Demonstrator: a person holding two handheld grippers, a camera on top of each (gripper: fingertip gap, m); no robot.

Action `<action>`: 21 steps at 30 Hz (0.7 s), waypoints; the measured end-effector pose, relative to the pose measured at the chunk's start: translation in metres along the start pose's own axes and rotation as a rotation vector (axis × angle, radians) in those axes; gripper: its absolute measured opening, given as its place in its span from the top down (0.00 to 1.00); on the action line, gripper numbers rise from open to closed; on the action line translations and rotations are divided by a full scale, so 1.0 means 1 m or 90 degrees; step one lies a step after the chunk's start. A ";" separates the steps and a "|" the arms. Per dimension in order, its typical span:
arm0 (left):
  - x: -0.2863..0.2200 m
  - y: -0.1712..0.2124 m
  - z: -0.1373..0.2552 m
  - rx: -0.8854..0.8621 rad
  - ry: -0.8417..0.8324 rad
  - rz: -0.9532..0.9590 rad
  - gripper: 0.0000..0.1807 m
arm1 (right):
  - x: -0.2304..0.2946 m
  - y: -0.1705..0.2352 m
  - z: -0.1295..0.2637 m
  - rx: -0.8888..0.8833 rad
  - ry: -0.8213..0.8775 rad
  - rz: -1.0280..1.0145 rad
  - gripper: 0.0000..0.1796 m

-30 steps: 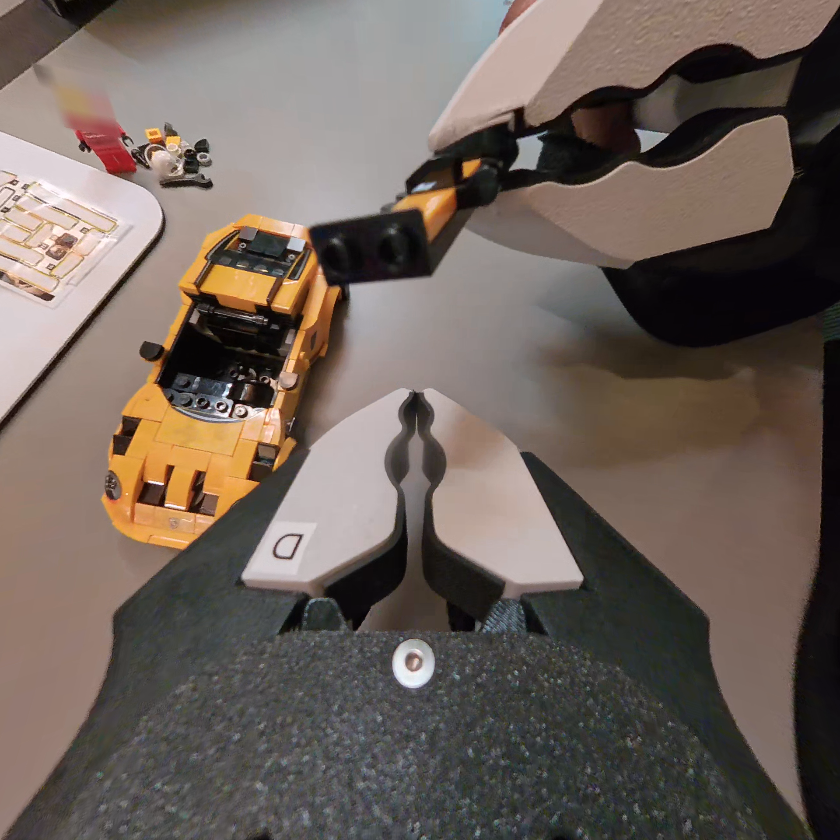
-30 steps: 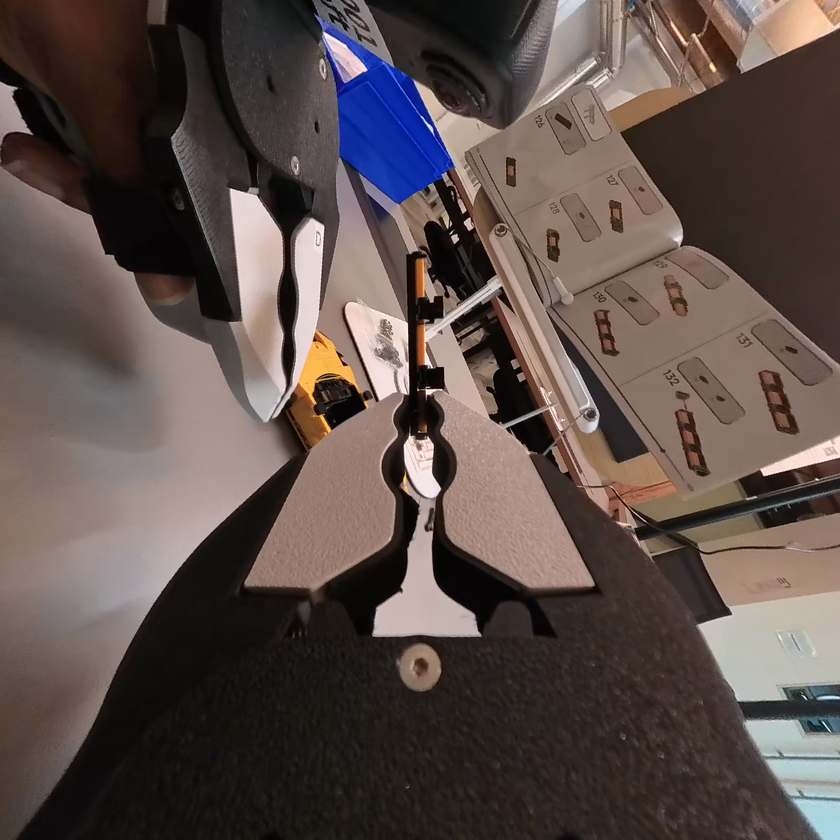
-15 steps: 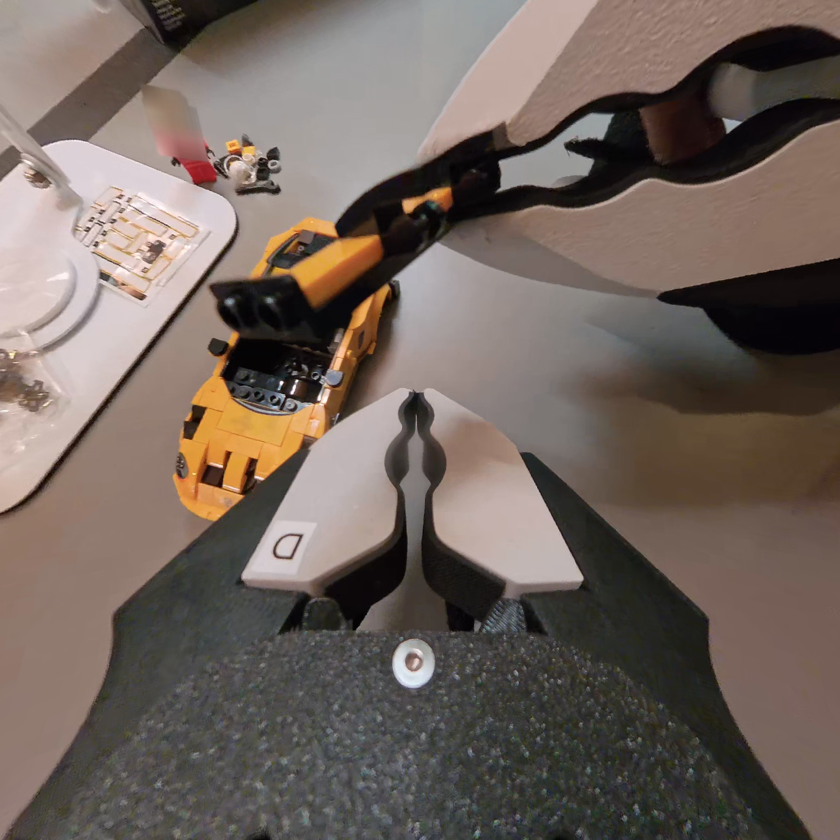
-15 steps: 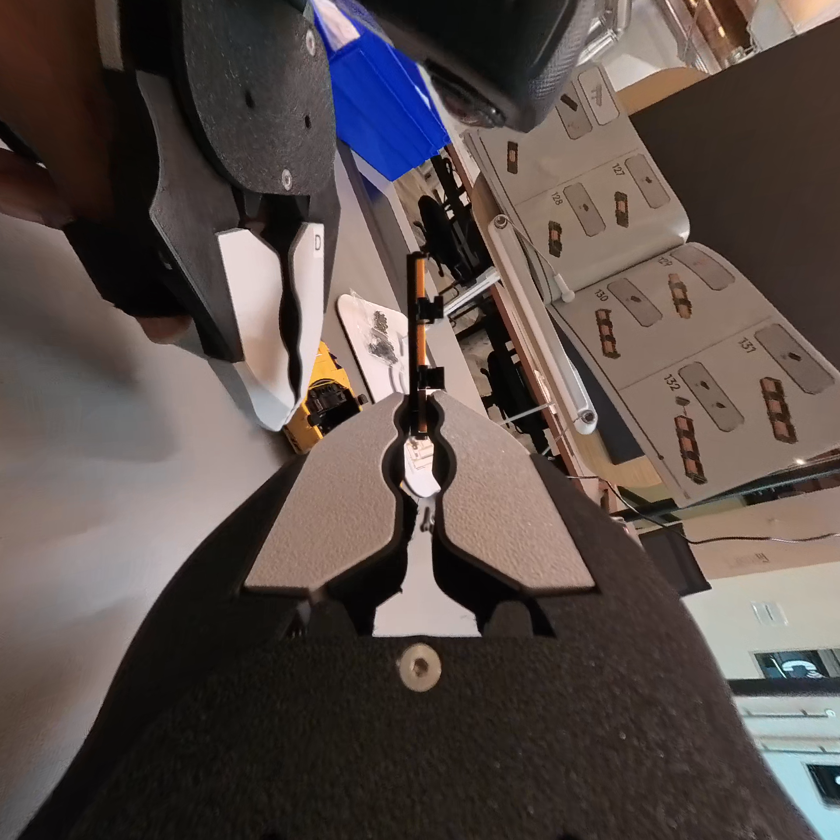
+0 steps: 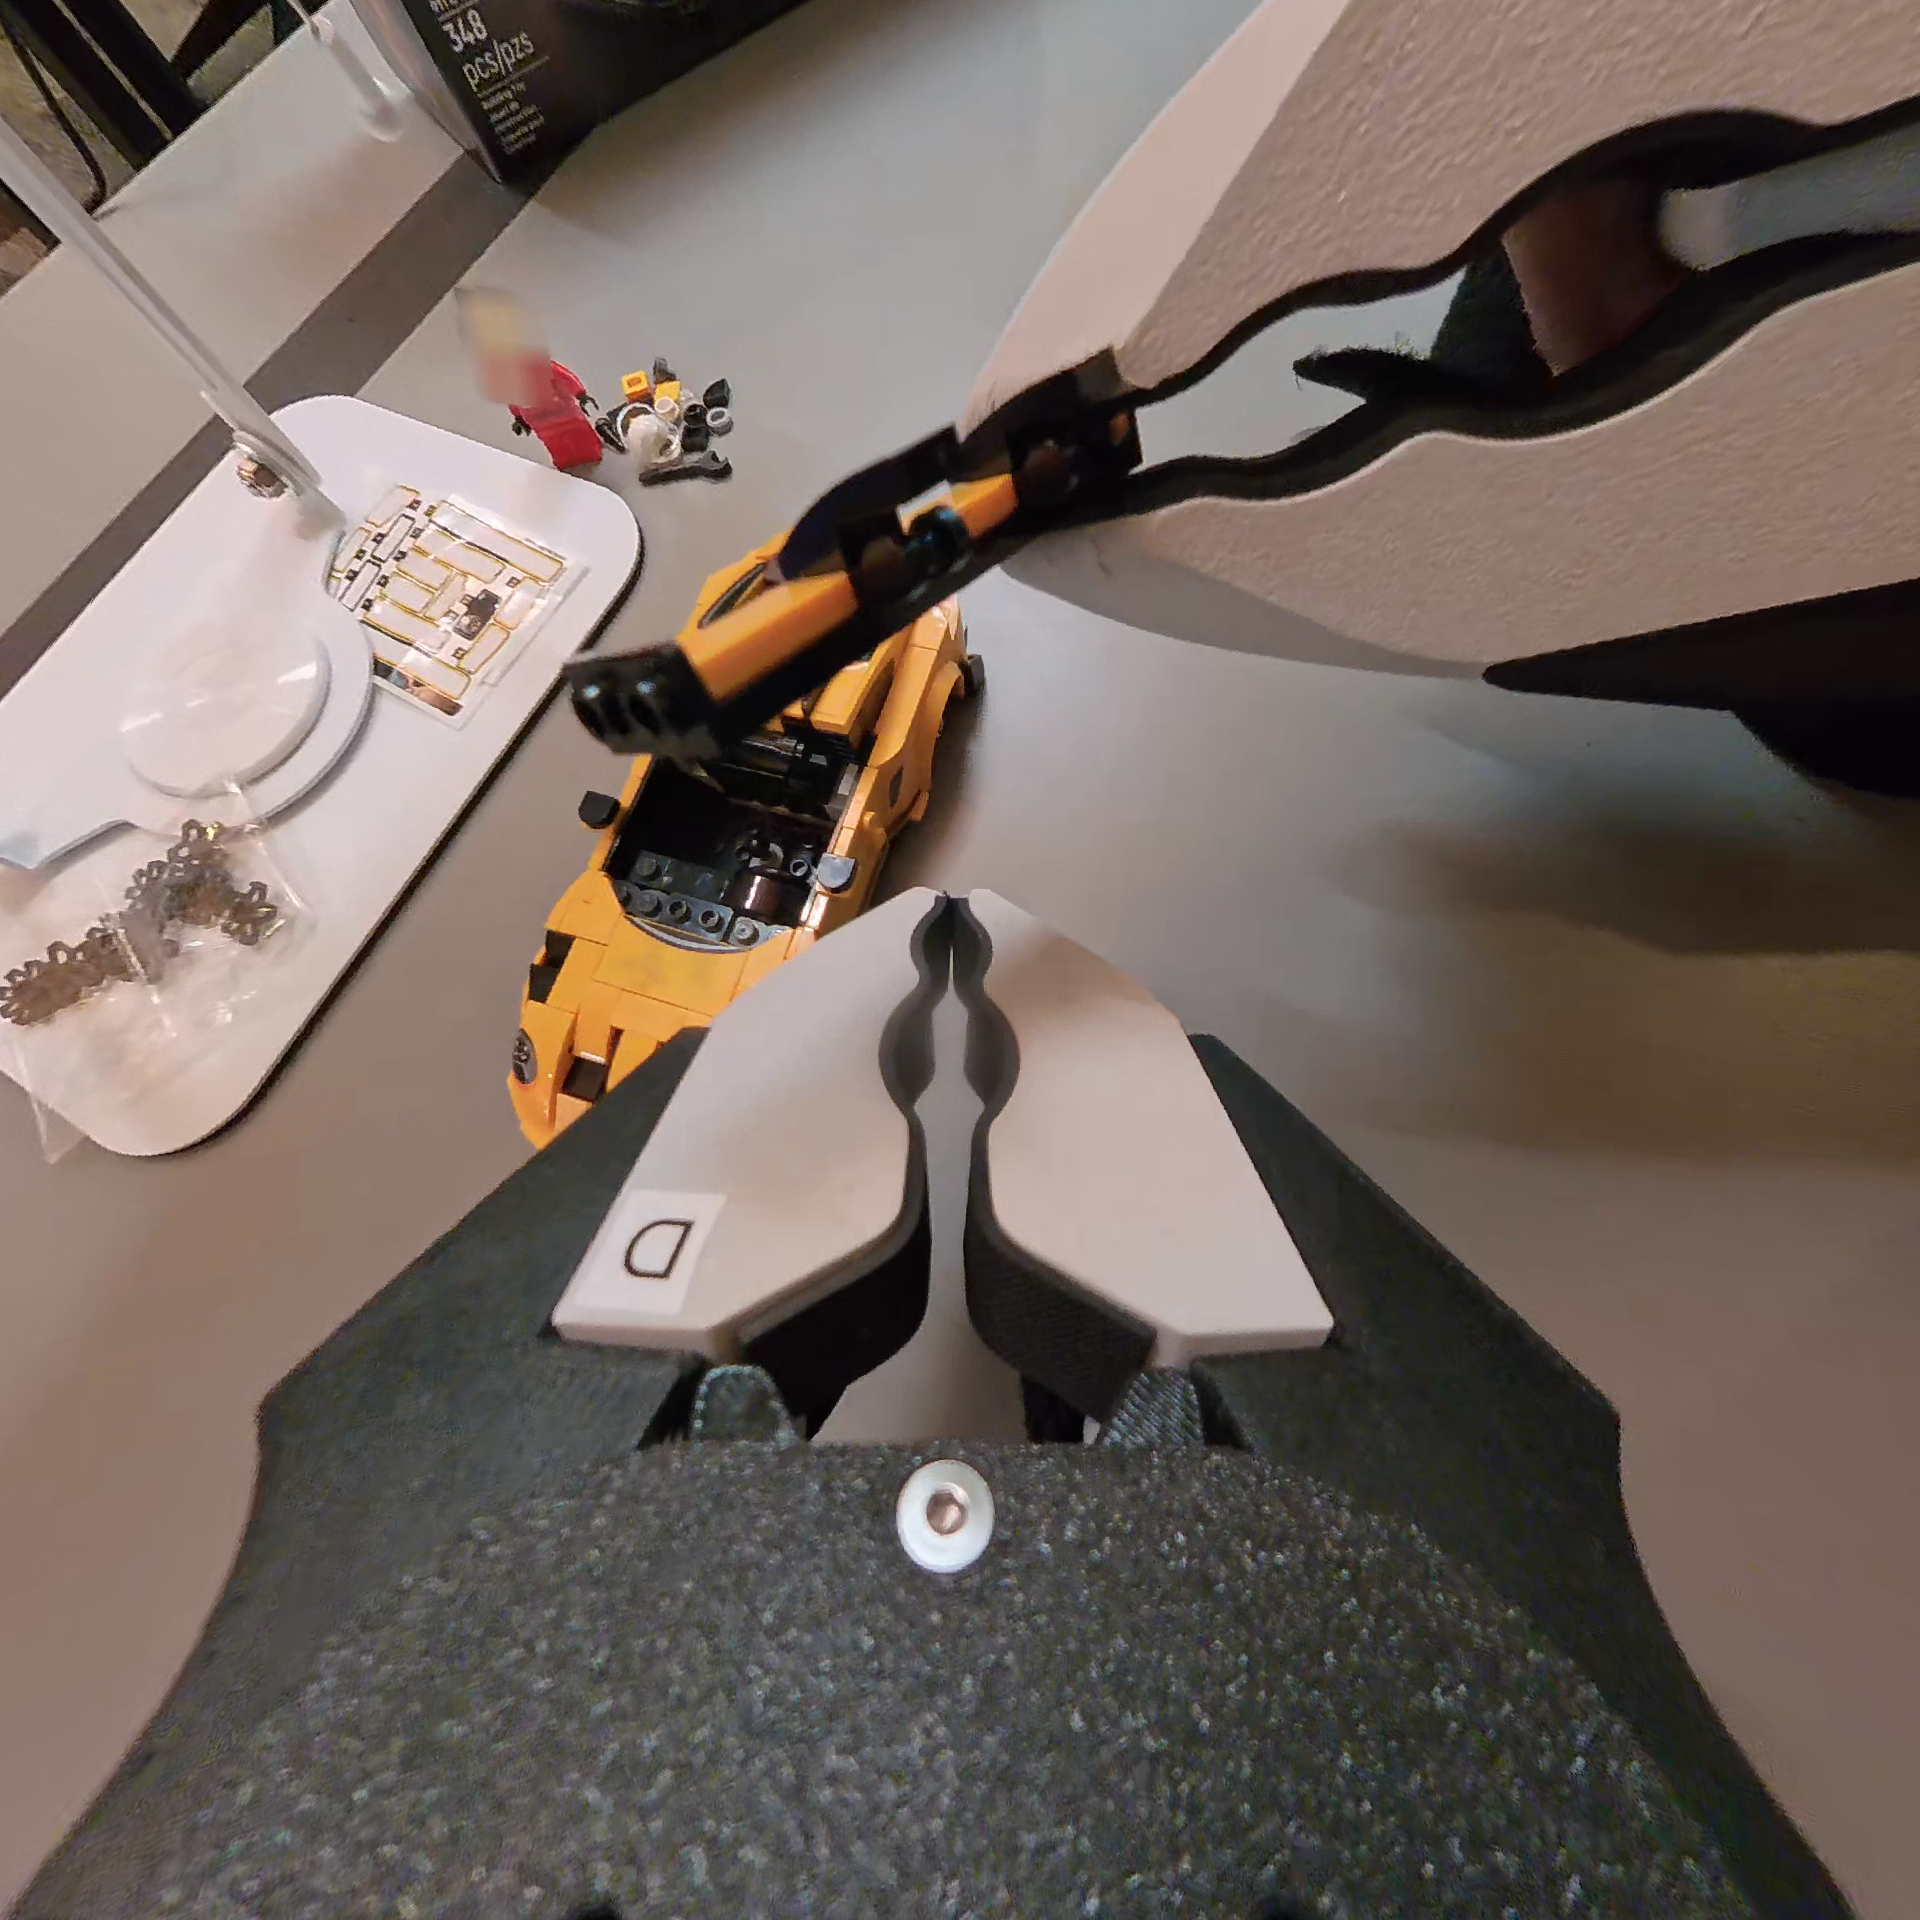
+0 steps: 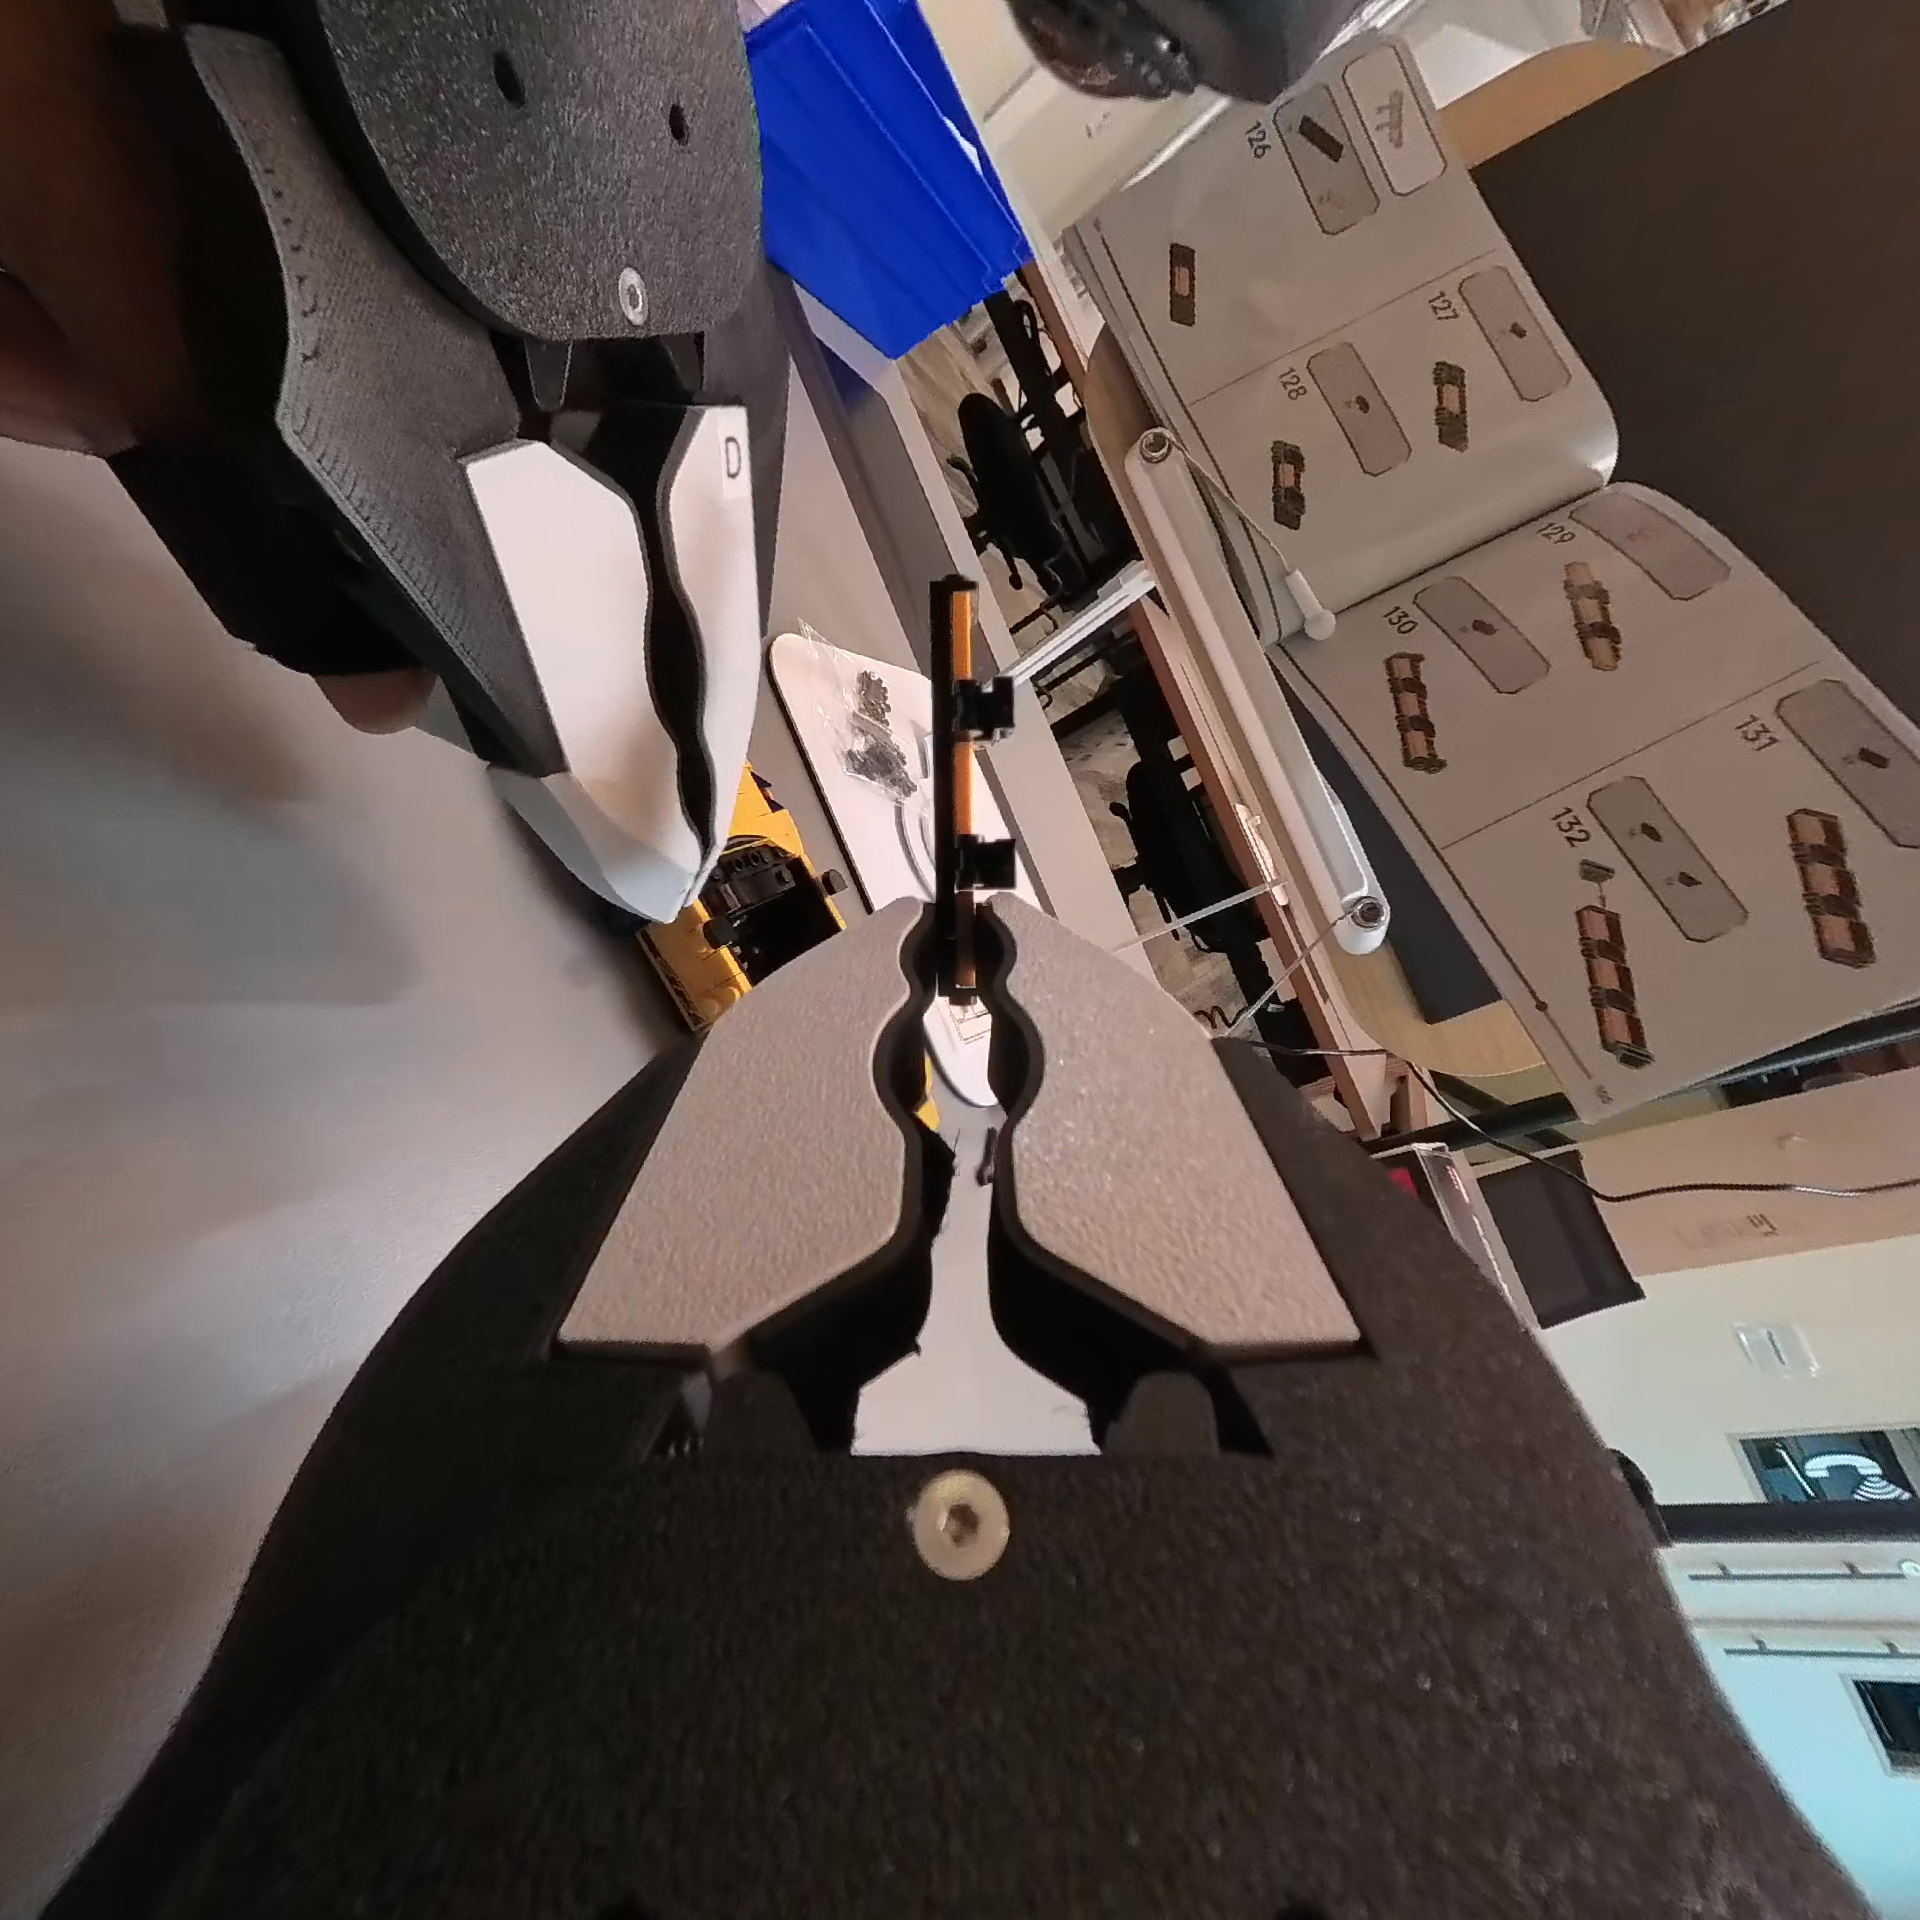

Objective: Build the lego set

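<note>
A yellow lego car [image 5: 727,862] with an open black cabin sits on the grey table; part of it shows in the right wrist view [image 6: 748,925]. My right gripper [image 6: 954,914] is shut on a long, thin orange-and-black lego assembly [image 6: 956,769]. In the left wrist view this assembly [image 5: 790,613] hangs in the air over the car's rear, held by the right gripper [image 5: 1049,468]. My left gripper [image 5: 943,902] is shut and empty, just above the car's front right side. It also shows in the right wrist view [image 6: 696,831].
A white tray [image 5: 208,1018] at left holds a sticker sheet [image 5: 447,582] and a bag of small dark parts [image 5: 135,935]. A pile of loose small pieces [image 5: 644,426] lies beyond. A black set box [image 5: 582,73] stands at the back. An open instruction booklet [image 6: 1558,582] stands at the right. My hands' fingertips stand some 7 cm from each other.
The left wrist view has pulled back and up, so the car looks smaller and the tray shows more. The right gripper's assembly has swung left and now points down over the car.
</note>
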State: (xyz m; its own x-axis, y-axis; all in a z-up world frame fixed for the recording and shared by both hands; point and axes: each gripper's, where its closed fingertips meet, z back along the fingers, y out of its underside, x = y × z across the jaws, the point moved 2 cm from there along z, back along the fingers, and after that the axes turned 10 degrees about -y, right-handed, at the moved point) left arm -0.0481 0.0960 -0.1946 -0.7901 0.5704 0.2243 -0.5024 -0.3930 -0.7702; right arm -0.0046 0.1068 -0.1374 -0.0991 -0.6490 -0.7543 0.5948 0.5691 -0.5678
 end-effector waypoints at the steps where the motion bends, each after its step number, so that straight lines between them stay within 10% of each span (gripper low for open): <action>1: 0.000 0.000 0.000 -0.001 -0.001 -0.002 1.00 | 0.000 0.000 0.000 0.000 -0.001 0.000 0.96; 21: 0.055 -0.013 0.021 -0.098 -0.027 0.101 1.00 | 0.029 0.036 0.006 0.062 -0.111 0.091 0.96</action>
State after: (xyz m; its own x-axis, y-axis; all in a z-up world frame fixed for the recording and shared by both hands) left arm -0.0924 0.1174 -0.1594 -0.8704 0.4786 0.1157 -0.3141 -0.3586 -0.8790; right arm 0.0184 0.1052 -0.1777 0.1263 -0.6473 -0.7517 0.6679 0.6157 -0.4180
